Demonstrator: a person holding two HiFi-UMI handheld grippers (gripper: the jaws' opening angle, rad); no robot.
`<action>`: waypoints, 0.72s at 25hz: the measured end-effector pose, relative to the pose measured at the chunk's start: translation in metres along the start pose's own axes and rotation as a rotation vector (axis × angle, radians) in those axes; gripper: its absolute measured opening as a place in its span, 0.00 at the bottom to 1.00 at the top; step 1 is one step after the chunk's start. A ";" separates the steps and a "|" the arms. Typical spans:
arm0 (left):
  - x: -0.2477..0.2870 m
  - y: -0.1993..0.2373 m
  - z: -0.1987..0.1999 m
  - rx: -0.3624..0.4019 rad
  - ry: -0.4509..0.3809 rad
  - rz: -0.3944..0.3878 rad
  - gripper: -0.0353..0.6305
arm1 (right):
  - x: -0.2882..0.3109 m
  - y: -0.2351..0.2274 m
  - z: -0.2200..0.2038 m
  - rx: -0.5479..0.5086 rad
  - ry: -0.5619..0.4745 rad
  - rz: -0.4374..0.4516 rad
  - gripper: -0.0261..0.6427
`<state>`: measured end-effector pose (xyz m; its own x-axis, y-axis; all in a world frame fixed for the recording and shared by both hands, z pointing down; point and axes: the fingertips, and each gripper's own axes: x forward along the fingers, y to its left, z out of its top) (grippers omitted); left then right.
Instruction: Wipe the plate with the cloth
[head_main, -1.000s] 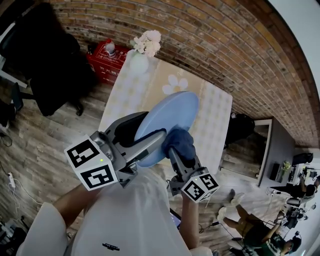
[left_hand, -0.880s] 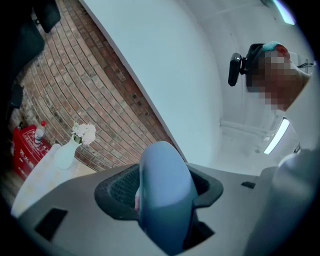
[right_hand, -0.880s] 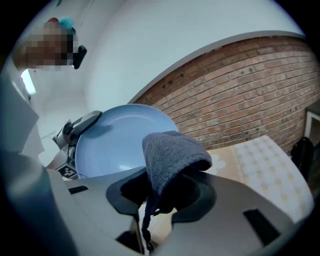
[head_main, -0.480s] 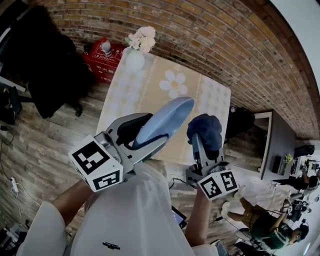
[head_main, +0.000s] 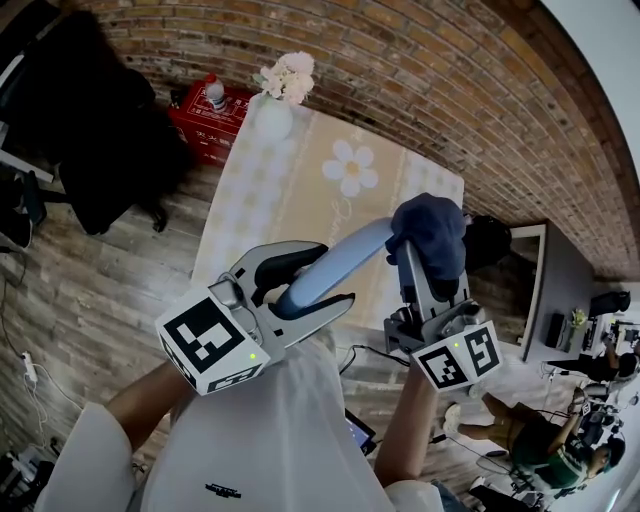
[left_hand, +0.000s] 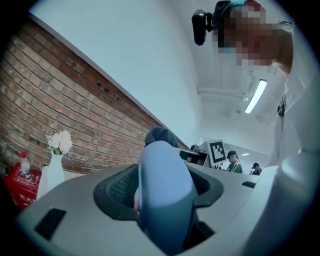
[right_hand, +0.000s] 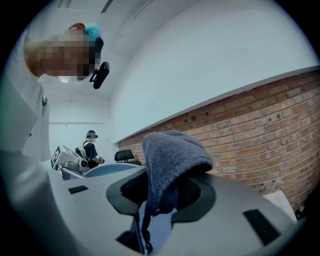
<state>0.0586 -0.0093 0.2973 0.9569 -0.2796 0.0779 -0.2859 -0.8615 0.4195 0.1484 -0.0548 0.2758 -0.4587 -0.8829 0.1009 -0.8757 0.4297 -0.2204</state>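
left claw (head_main: 328, 277): clamped on the plate (head_main: 352, 248), jaws tight on its near rim, one pad on each face, rim seated deep between them
plate: light blue, in the air above the tabletop (head_main: 290, 190), nearly edge-on in the head view, running from the claw at centre frame up and to the right
right claw (head_main: 428, 262): pinching the cloth (head_main: 430, 228), jaws drawn in on it; dark blue terry, a bunched hood of it sticks up past the tips and a tail hangs down inside the jaws
cloth sits at the plate's far rim, right of centre frame; the two overlap in the head view, can't confirm contact
right gripper view: plate shows low left behind the claw body
left gripper view: cloth peeks over the plate's top edge
both claws are held over the tabletop's near end, marker cubes toward the bottom of the frame
tabletop: pale checked cover with a white flower print, upper centre; white vase (head_main: 275, 118) with white flowers at its far left corner
upper left: red crate (head_main: 203, 120) with a bottle (head_main: 215, 92) at its top, against the brick wall (head_main: 450, 90); black chair (head_main: 100, 120) beside it
people at lower right, well apart from the tabletop
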 end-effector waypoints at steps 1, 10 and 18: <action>-0.001 0.000 0.001 0.004 -0.005 0.003 0.44 | 0.001 -0.005 -0.005 0.014 0.012 -0.016 0.26; -0.011 -0.002 0.014 -0.021 -0.060 -0.024 0.44 | -0.002 -0.046 -0.051 0.073 0.112 -0.134 0.26; -0.009 0.000 0.021 -0.070 -0.090 -0.038 0.45 | -0.011 -0.059 -0.091 0.122 0.193 -0.202 0.26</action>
<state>0.0489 -0.0159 0.2781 0.9578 -0.2867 -0.0197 -0.2419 -0.8414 0.4832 0.1918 -0.0535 0.3759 -0.3080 -0.8906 0.3345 -0.9326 0.2131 -0.2913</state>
